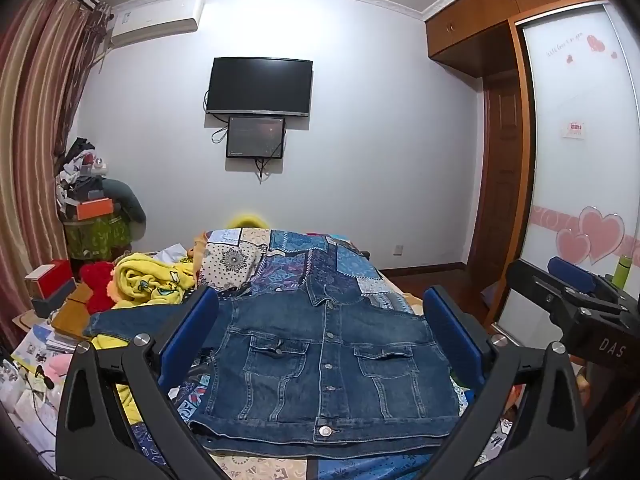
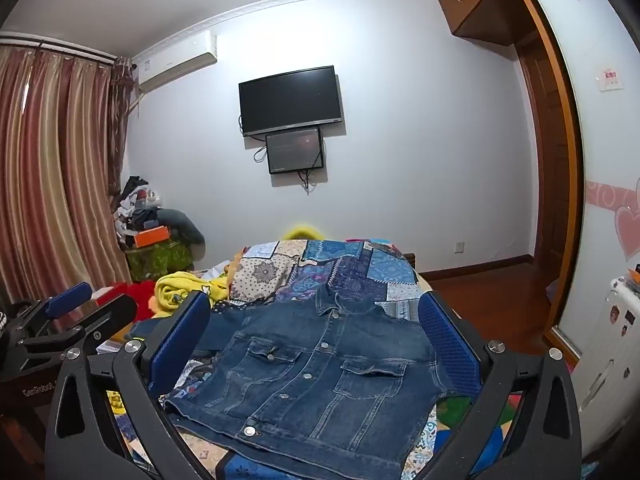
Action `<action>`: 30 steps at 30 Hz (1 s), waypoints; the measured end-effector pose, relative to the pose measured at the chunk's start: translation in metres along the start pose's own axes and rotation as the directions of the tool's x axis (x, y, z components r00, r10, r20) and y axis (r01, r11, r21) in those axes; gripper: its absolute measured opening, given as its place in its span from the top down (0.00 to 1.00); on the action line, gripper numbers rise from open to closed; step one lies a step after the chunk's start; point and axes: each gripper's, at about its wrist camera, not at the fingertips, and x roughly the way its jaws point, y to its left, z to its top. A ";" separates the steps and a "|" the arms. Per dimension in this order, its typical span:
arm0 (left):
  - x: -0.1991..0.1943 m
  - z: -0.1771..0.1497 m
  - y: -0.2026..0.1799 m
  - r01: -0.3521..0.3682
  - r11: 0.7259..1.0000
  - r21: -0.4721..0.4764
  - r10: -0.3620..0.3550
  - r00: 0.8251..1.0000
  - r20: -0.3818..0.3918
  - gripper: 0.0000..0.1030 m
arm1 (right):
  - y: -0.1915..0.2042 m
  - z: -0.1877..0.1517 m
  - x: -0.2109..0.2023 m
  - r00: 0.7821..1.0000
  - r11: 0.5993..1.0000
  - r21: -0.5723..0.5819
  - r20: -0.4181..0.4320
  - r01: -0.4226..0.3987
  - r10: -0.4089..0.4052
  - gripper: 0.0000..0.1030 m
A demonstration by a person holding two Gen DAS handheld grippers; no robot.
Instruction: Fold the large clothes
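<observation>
denim jacket [image 1: 328, 364] lies flat, collar pointing away.

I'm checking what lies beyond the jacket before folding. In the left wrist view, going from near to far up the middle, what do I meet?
Denim jacket → patchwork quilt → yellow plush thing behind the bed's far end → small screen on the wall → television above it.
</observation>
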 end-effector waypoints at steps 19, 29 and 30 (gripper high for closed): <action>-0.001 0.000 0.001 -0.001 1.000 0.001 0.001 1.000 0.002 0.00 | 0.000 0.002 0.000 1.000 1.000 0.002 0.001 0.007 -0.007 0.00; 0.001 -0.001 -0.001 -0.007 1.000 0.008 0.007 1.000 0.003 0.00 | -0.002 0.001 0.001 1.000 1.000 0.003 0.004 0.011 -0.011 0.00; 0.001 -0.002 -0.001 -0.007 1.000 0.007 0.007 1.000 0.002 0.00 | -0.002 0.002 0.001 1.000 1.000 0.004 0.003 0.011 -0.011 0.00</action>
